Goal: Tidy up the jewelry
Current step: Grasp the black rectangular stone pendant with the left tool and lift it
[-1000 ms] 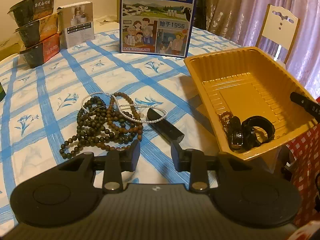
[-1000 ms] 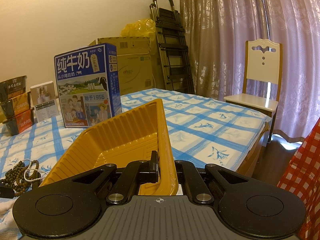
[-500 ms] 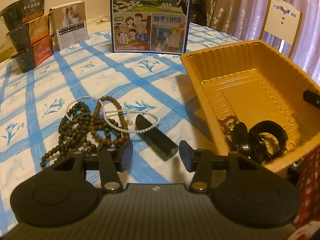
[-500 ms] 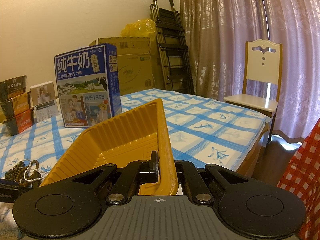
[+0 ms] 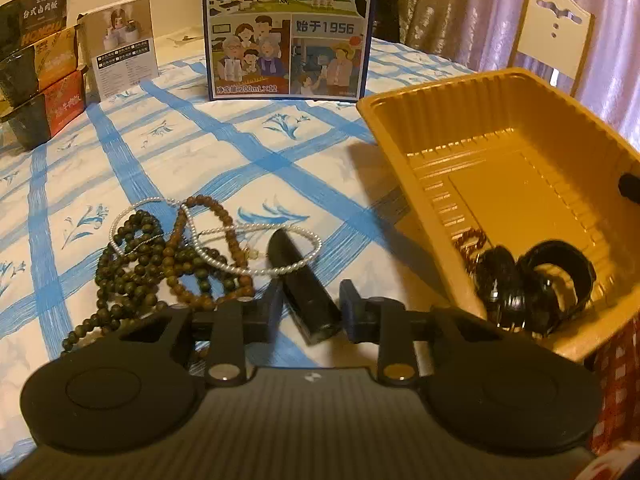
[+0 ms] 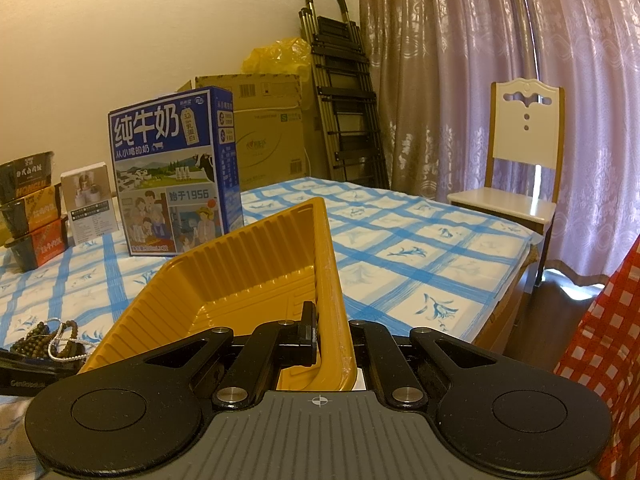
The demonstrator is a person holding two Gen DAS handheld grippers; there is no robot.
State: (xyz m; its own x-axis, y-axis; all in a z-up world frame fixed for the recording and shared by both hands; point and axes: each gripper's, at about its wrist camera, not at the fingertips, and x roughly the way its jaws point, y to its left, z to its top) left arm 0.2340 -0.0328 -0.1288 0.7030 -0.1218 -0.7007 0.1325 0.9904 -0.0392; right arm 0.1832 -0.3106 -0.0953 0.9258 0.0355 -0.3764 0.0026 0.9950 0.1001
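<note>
Two grippers work here: the right gripper [image 6: 333,354] is clamped on the yellow tray's [image 5: 408,140] rim, while the left gripper [image 5: 309,312] has just been closing around a stiff, smooth black tube [image 5: 302,286] beside tangled bead strings [image 5: 160,256] left of the tray; grip mid-tube.

1. The tall blue cardboard milk carton [image 6: 176,172] read "纯牛奶" in large white characters, with "从小喝的奶" beneath.
2. Its lower picture panel carried "始于1956"; the left wrist view also gave "200mL×12" along the bottom edge.
3. The stacked dark plastic food bowls [image 5: 38,64] showed "台式卤肉饭" on the top one and "HONGLU" below it.
4. The white leaflet-style small box [image 5: 122,46] bore print too small to read.
</note>
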